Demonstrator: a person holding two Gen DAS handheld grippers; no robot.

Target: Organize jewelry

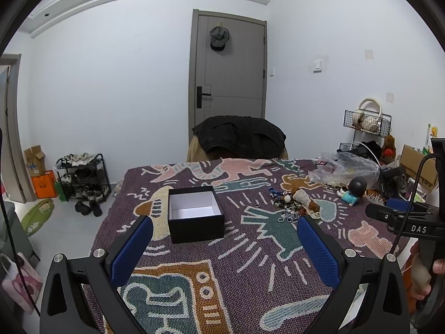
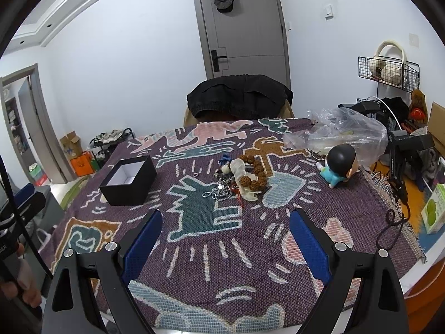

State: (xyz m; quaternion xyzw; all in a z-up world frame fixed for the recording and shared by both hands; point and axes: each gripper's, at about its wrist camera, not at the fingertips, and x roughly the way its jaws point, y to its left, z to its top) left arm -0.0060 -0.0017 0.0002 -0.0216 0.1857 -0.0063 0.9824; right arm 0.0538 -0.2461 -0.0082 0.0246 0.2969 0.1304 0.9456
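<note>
An open black box (image 1: 194, 214) with a white inside stands empty on the patterned cloth; it also shows in the right wrist view (image 2: 129, 179). A pile of jewelry (image 2: 239, 179) lies to its right: a brown bead bracelet (image 2: 254, 171), a silver chain (image 2: 218, 193), a cream pouch and small beads. The pile also shows in the left wrist view (image 1: 293, 204). My left gripper (image 1: 224, 233) is open and empty, just in front of the box. My right gripper (image 2: 225, 228) is open and empty, in front of the pile.
A doll with a black head (image 2: 338, 167) and a clear plastic bag (image 2: 345, 132) lie at the cloth's right. A chair with a black jacket (image 2: 239, 97) stands behind the table. The right table edge holds a black stand (image 2: 400, 150) and a cable (image 2: 389, 228).
</note>
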